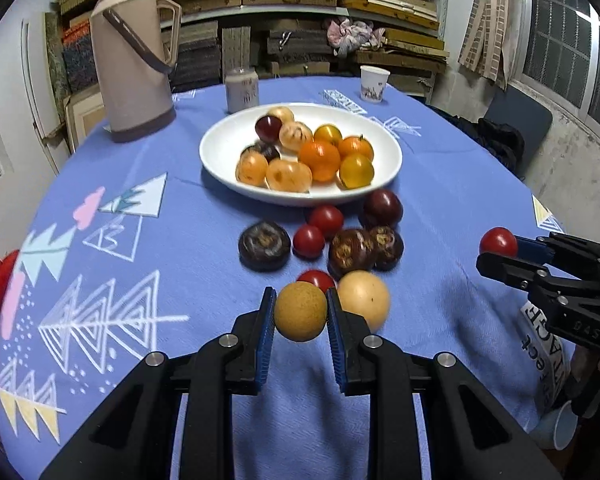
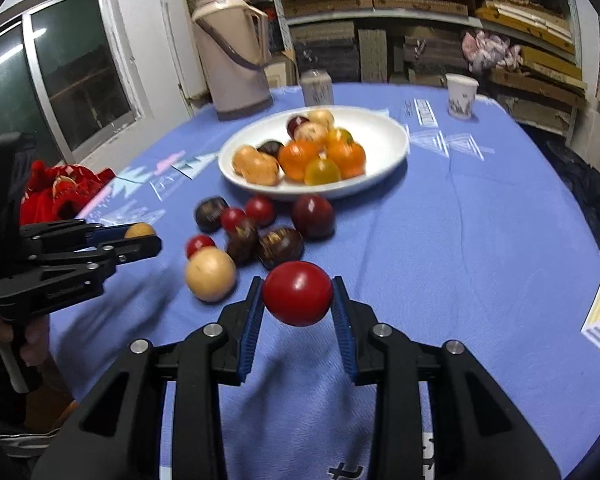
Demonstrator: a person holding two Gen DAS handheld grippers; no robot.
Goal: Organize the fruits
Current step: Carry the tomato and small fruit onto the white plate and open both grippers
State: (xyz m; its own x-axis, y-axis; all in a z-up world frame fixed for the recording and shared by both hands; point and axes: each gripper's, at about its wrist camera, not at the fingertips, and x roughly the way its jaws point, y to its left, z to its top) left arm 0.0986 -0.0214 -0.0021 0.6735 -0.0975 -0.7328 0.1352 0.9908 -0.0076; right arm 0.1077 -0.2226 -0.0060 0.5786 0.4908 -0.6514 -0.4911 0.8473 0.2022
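One fruit is being gripped in each tongs above the counter (image 1: pixel 440 184).
Tan round fruit (image 1: pixel 300 312) is being clamped by left tongs (image 1: pixel 300 316); red tomato (image 2: pixel 297 293) by right tongs (image 2: pixel 298 300). One white bowl (image 1: pixel 380 184), nine loose fruits nearby.

Indoor light from overhead is even and moderately bright, leaving soft dark shadows on the blue worktop (image 1: pixel 204 240) under each hand-held gripper. The white plate (image 1: pixel 220 148) shines brightly, and small glints sit on the red tomato (image 2: pixel 297 299). Fisheye bending curves the room with black corners, and motion blur smears the fruit, more in the right view
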